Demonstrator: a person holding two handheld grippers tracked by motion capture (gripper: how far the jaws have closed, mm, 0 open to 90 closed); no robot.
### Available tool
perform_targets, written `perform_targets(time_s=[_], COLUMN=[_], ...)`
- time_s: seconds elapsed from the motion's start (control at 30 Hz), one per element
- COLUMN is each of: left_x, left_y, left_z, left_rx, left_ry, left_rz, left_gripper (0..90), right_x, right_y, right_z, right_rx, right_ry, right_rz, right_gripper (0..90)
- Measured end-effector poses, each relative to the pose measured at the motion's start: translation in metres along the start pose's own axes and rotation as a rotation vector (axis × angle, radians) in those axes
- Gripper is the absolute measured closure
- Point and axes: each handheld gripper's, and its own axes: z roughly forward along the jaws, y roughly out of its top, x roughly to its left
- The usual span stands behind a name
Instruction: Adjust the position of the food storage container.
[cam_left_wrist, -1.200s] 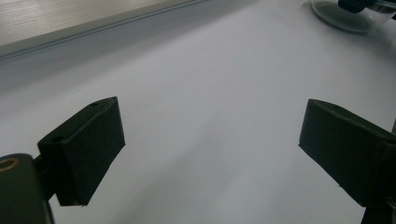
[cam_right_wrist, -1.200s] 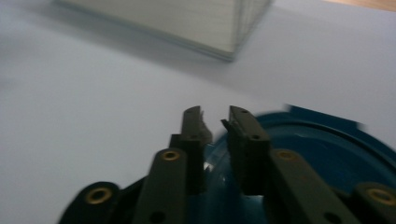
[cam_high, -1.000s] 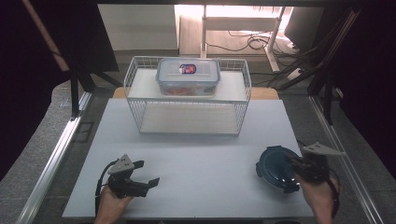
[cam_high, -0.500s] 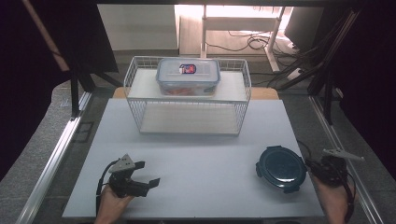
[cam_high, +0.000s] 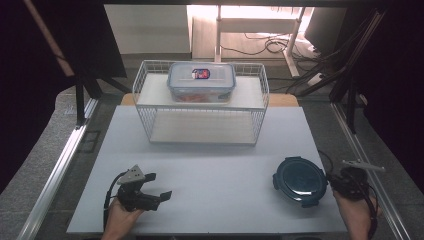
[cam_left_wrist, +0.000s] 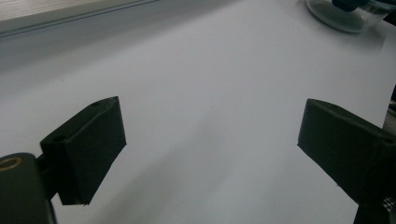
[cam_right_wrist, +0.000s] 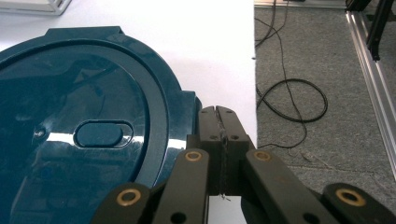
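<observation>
Round dark-blue lidded container (cam_high: 300, 180) on white bench (cam_high: 215, 200): likely rigid, light, slick plastic; side tabs offer grip. Right tongs (cam_right_wrist: 217, 122) closed empty beside it; left tongs (cam_left_wrist: 210, 140) wide.

A wire rack (cam_high: 200, 117) stands at the top middle of the table (cam_high: 215, 165), with a box (cam_high: 201, 81) on top of it. The round container (cam_high: 300, 181) sits at the lower right. The left gripper (cam_high: 150, 187) is at the lower left, and the right gripper (cam_high: 334, 181) is just right of the container.

In my left gripper view the round container (cam_left_wrist: 348, 14) at one o'clock is cut by the top edge.
</observation>
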Motion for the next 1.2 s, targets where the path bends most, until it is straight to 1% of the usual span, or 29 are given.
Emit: perform_targets(time_s=[0.1,0.3,0.4,0.5,0.6,0.67,0.8,1.0,1.1,1.2], left_x=[0.0,0.0,0.0,0.0,0.0,0.0,0.0,0.0,0.0,0.0], left_y=[0.0,0.001,0.001,0.001,0.001,0.001,0.001,0.001,0.001,0.001], left_z=[0.001,0.003,0.004,0.004,0.004,0.004,0.004,0.006,0.006,0.007], left_rx=[0.003,0.007,0.008,0.011,0.013,0.013,0.015,0.023,0.029,0.032], left_ry=[-0.005,-0.009,-0.011,-0.01,-0.01,-0.01,-0.01,-0.009,-0.007,-0.005], left_rz=[0.001,0.003,0.002,0.003,0.002,0.0,-0.001,-0.005,0.0,0.001], left_gripper=[7.1,7.0,7.0,7.0,7.1,7.1,7.1,7.1,7.3,7.3], right_x=[0.003,0.012,0.02,0.028,0.036,0.043,0.06,0.081,0.09,0.099], right_y=[-0.001,-0.001,-0.001,-0.001,-0.001,0.0,0.001,0.003,0.004,0.004], right_z=[0.0,0.0,0.001,0.003,0.006,0.008,0.011,0.015,0.018,0.019], right_rx=[0.001,0.011,0.015,0.025,0.03,0.035,0.036,0.037,0.039,0.039], right_ry=[0.013,0.057,0.087,0.112,0.161,0.187,0.212,0.257,0.289,0.298], right_rz=[-0.003,-0.008,-0.013,-0.029,-0.033,-0.045,-0.083,-0.107,-0.114,-0.125], right_gripper=[89.7,89.8,89.8,89.8,89.8,89.8,89.8,89.7,89.7,89.7])
